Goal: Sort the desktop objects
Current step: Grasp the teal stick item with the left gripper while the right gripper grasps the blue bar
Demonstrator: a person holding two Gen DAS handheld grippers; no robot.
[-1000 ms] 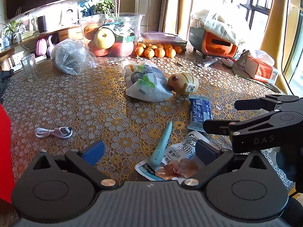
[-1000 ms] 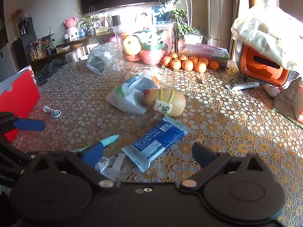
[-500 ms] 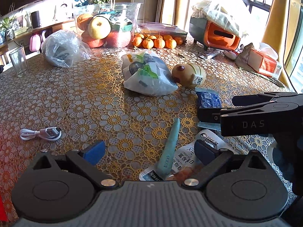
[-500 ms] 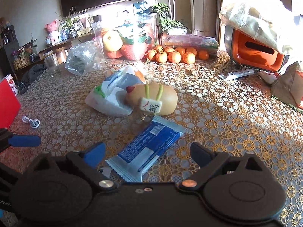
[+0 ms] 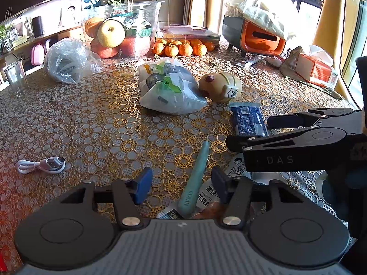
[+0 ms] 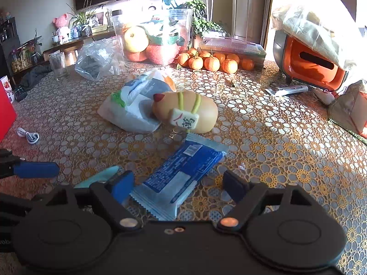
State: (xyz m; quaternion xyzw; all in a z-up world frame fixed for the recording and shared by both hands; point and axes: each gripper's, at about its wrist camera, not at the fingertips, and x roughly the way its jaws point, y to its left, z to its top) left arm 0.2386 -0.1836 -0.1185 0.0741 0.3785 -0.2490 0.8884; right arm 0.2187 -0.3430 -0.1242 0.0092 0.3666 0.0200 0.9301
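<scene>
Both grippers have sunk closer to the tabletop than a second ago, and both sets of jaws have just been closing around their targets. On the left gripper point(image 5: 181, 186) the blue pads now bracket the thick end of the teal pen-like tool point(image 5: 197, 178), which lies across a printed food pouch point(image 5: 207, 200); a gap remains on each side, so nothing is pinched yet. The pen runs along the gripper's pointing line, which seems to be why the hand approaches tilted down, so the pads can close across its width.

On the right gripper point(image 6: 177, 184) the jaws stand half spread over the near, crimped end of the blue snack wrapper point(image 6: 181, 176), which lies flat on the lace-patterned tablecloth point(image 6: 286, 142). Its left pad sits just beside the wrapper's edge, and the right pad stays apart from it. The flat pack gives little height, so a low, angled approach looks necessary.

Compared with the earlier view, the wrapper and the pen sit deeper between the pads.

Beyond the wrapper lie the tan plush toy point(image 6: 188, 111), touching the white bag of packets point(image 6: 133, 105), then the mandarins point(image 6: 213, 61) and the clear tub of fruit point(image 6: 156, 39).
</scene>
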